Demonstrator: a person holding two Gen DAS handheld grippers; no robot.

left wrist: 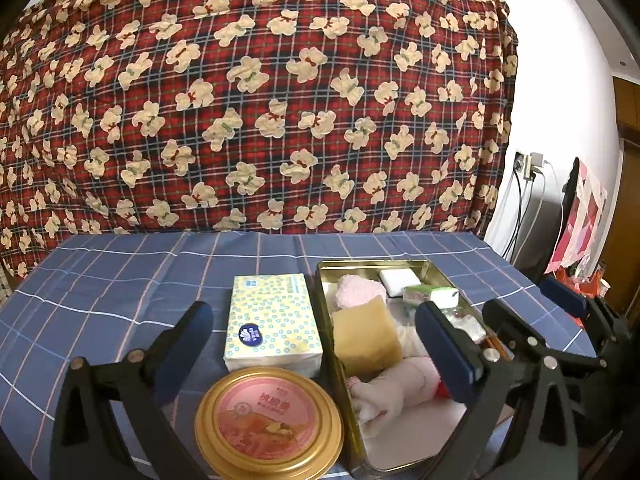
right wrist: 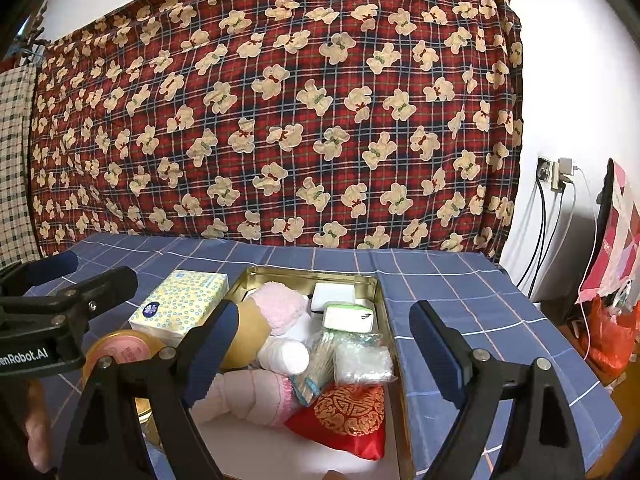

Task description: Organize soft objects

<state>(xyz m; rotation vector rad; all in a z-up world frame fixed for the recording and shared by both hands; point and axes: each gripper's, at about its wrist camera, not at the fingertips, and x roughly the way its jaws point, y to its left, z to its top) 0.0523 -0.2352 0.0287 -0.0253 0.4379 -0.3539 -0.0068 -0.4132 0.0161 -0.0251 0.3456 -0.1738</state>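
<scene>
The gold tin (right wrist: 384, 312) is running lengthwise away from both grippers, probably packed full; the left gripper (left wrist: 316, 344) and right gripper (right wrist: 324, 344) are hovering wide open, holding nothing, with bare blue tablecloth (right wrist: 460, 292) lying to its right.

Gold tin (right wrist: 386, 320) near end cut off by frame edge; round can (right wrist: 120, 350) label blurred — half hidden behind tongs

Black grippers (right wrist: 324, 344); navy pads (right wrist: 212, 348); silver screws.
</scene>
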